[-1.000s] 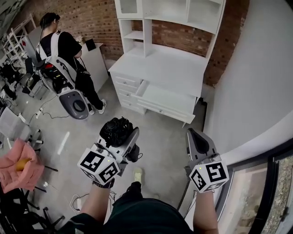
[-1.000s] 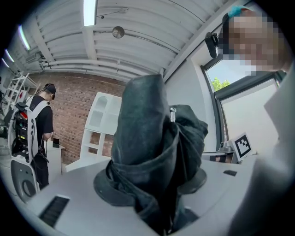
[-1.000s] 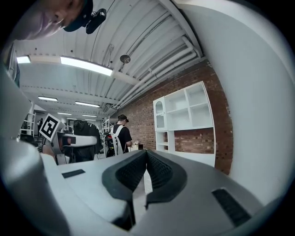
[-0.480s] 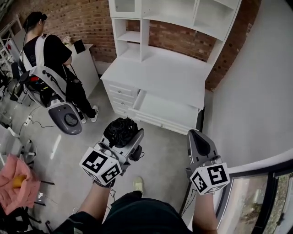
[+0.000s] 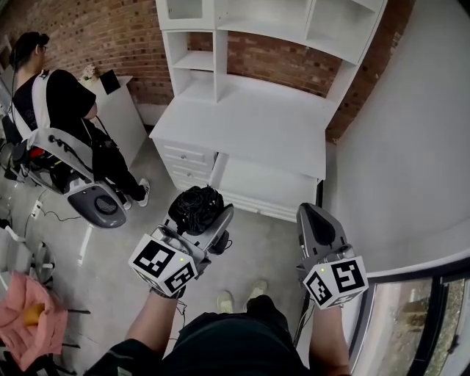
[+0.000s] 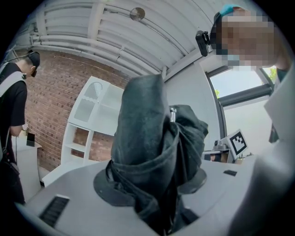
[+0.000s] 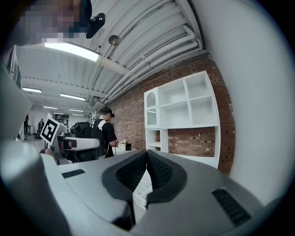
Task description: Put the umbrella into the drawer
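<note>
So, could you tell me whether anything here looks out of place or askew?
Nothing looks damaged or spilled. The wide drawer stands pulled out, and the umbrella in the left gripper is loosely bunched, with its fabric puffing out rather than wrapped tight.

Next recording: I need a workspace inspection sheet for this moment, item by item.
Surface: white desk top, nothing seen on it.
Job's things: folded black umbrella in the left gripper; drawer open, looks empty.
Clutter: pink cloth at lower left.
Grippers: left gripper shut on the umbrella; right gripper shut, empty.
Cables: floor cable at left.
Surroundings: brick wall, hutch shelves, grey floor, another person wearing a rig, window.
</note>
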The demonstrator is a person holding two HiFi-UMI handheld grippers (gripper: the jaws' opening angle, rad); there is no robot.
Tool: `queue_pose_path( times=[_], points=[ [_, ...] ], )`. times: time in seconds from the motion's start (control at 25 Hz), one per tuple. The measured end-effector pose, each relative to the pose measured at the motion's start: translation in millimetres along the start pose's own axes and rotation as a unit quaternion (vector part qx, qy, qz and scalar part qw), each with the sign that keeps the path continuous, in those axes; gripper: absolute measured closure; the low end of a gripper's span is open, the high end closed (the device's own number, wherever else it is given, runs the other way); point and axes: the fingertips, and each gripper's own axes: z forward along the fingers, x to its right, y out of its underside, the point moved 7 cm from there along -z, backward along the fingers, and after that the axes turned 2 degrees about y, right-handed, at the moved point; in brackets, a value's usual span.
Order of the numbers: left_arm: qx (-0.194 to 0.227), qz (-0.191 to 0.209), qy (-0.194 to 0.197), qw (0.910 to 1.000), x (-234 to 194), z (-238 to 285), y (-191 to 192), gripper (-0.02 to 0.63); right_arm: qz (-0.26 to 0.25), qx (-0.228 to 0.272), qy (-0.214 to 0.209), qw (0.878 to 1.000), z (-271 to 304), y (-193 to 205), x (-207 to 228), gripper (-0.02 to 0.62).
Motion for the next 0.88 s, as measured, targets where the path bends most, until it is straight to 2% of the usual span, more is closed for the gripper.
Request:
queue_pose_path(
  times=[0.24,0.52,0.88],
  points=[
    [0.000,-0.005,0.000,1.0000,-23.0,28.7,8.6,0.391,0.007,0.006,-0.007,1.000,35.1,11.5,17.0,0.592],
    [-0.008,-0.004,-0.010,0.9999,-45.2,90.9,17.2,0.391,0.025,0.016,-0.033,0.999,91.9,12.0,68.6,0.592],
    [-0.004,-0.062,-0.059,0.9963,-82.5,193.5,46.4,0.391,0.046,0.008,-0.078,0.996,176.7,17.9,154.3,0.592]
  ],
)
